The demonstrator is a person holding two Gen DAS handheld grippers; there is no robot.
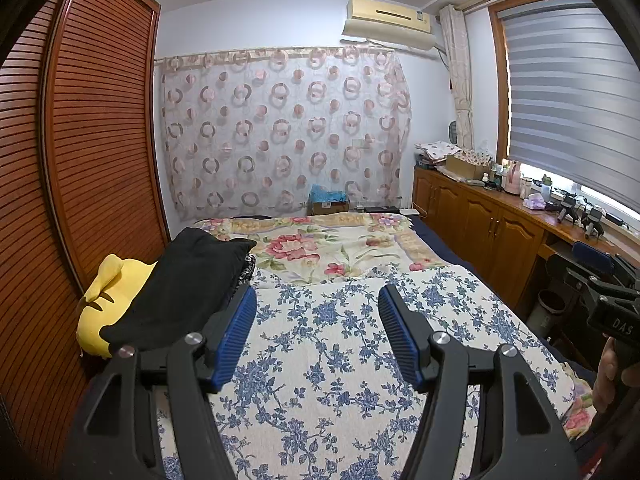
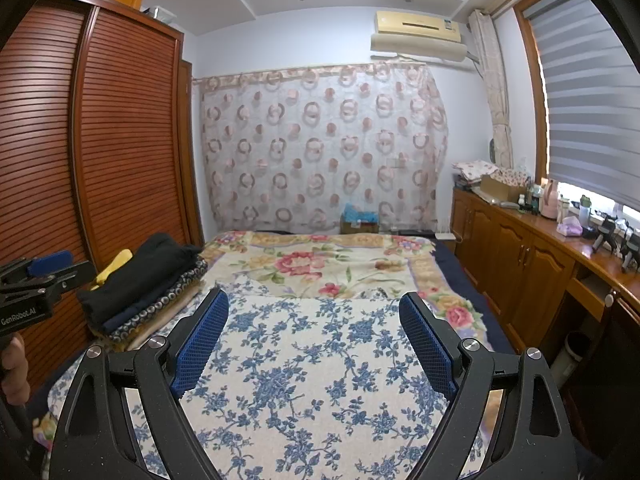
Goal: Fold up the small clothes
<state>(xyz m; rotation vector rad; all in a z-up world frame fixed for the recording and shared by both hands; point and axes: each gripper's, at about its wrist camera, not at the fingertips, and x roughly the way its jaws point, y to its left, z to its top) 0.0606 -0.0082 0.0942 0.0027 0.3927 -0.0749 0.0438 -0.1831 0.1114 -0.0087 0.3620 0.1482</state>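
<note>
A stack of folded clothes (image 2: 148, 284), with a black garment (image 1: 188, 280) on top, lies at the bed's left side against a yellow plush toy (image 1: 108, 304). My left gripper (image 1: 317, 294) hovers open over the blue-flowered white cover (image 1: 332, 360), just right of the stack, with nothing between its blue pads. My right gripper (image 2: 313, 296) is open too, above the same cover (image 2: 312, 360), and holds nothing. Each view catches the other gripper at its edge: the right gripper (image 1: 592, 264) and the left gripper (image 2: 48, 268), both held by a hand.
A pink-flowered blanket (image 1: 336, 244) covers the far half of the bed. A slatted wooden wardrobe (image 1: 80, 152) stands close on the left. Wooden cabinets (image 2: 516, 256) with a cluttered top run along the right under the window. A bin (image 1: 550, 312) stands beside the bed.
</note>
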